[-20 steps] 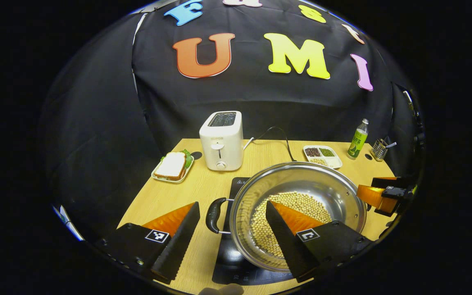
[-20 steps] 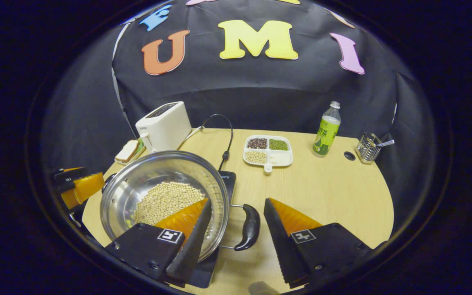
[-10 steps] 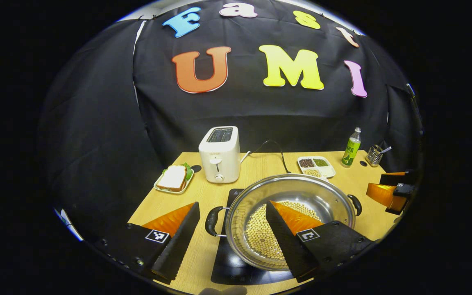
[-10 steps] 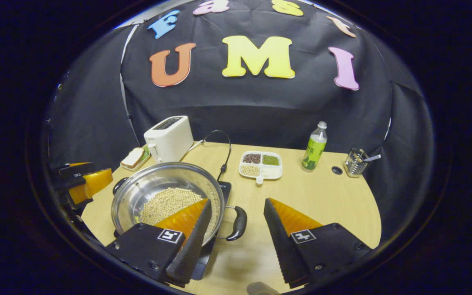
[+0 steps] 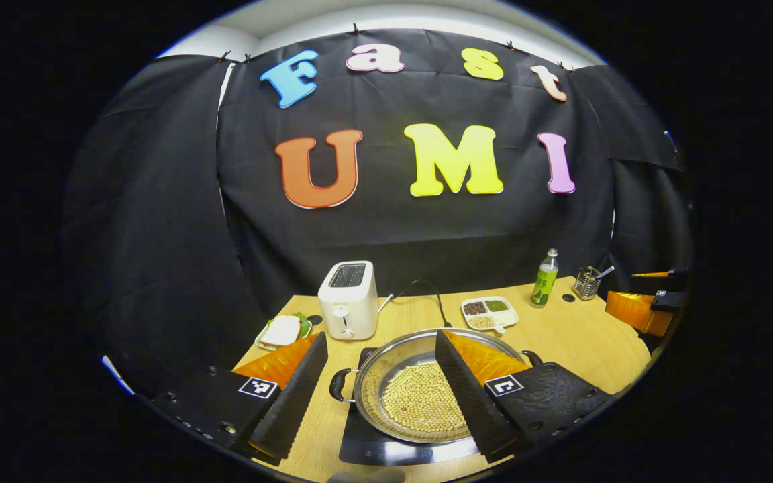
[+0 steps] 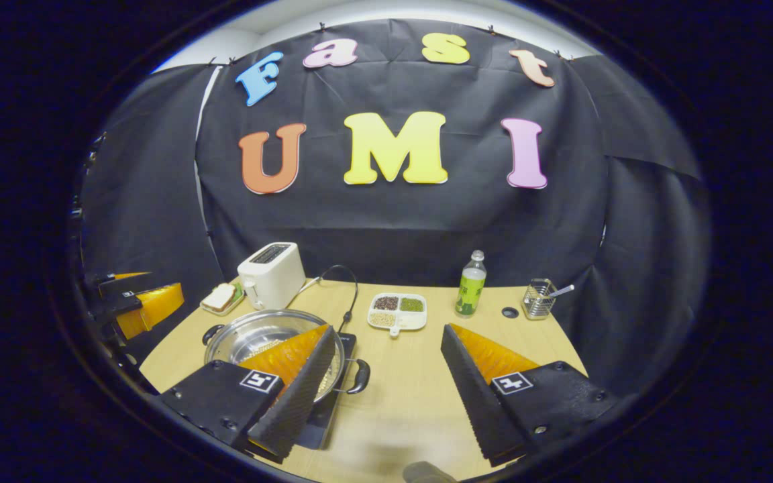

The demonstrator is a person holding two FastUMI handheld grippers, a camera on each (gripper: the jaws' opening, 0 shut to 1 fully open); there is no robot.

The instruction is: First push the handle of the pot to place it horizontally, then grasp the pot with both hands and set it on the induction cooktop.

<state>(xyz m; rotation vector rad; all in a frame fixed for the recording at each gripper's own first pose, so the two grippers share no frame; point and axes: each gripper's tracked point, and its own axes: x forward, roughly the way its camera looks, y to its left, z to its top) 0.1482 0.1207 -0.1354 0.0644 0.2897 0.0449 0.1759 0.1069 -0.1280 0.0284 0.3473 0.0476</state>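
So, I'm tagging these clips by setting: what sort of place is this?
Likely a staged kitchen set in a recording booth: a wooden table with a toaster, and a pot on an induction cooktop, backed by black cloth.

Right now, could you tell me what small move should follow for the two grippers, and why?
Probably just ease both grippers farther back and stop. The steel pot of pale beans already sits on the black induction cooktop with its black handles out to the sides, and the left gripper and right gripper are open, holding nothing.
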